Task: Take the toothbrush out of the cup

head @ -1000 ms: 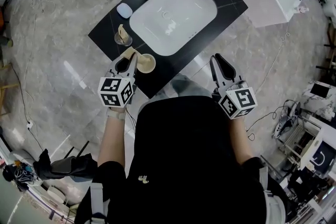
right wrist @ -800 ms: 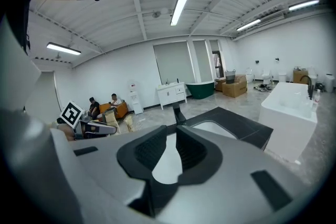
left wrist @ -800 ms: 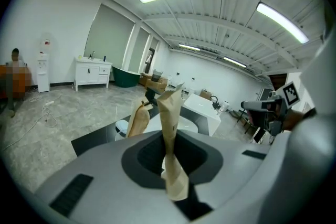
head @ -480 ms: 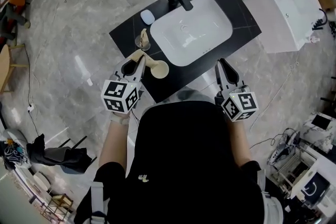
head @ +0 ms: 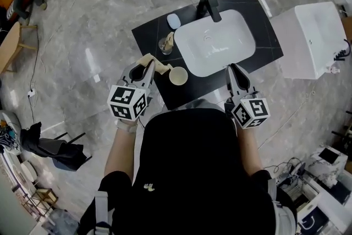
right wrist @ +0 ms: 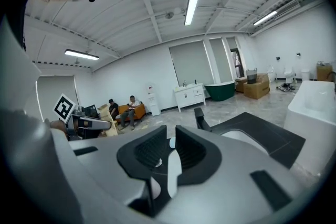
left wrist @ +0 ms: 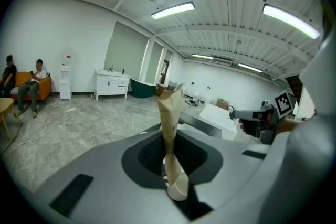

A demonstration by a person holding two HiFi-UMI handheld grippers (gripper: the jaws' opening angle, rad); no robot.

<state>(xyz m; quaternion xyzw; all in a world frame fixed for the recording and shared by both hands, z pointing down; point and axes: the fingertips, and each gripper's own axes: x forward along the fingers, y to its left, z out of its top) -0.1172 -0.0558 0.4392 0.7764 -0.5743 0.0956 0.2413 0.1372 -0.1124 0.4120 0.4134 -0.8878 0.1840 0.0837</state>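
Note:
My left gripper is shut on a toothbrush in a tan paper sleeve, held just left of the cream cup and clear of it. The cup stands on the black counter near its front edge. In the left gripper view the wrapped toothbrush sticks up and forward out of the left gripper, its lower end pinched between the jaws. My right gripper is shut with nothing in it, over the counter's front edge to the right of the cup; in its own view the right gripper shows its jaws together.
A white basin with a black faucet fills the counter's middle. A glass holding a tan item and a small pale soap stand left of the basin. A white fixture stands to the right. Grey marble floor lies all round.
My left gripper has lifted with the toothbrush and now stands further left of the cup. The right gripper has shifted toward the counter's edge, still shut.

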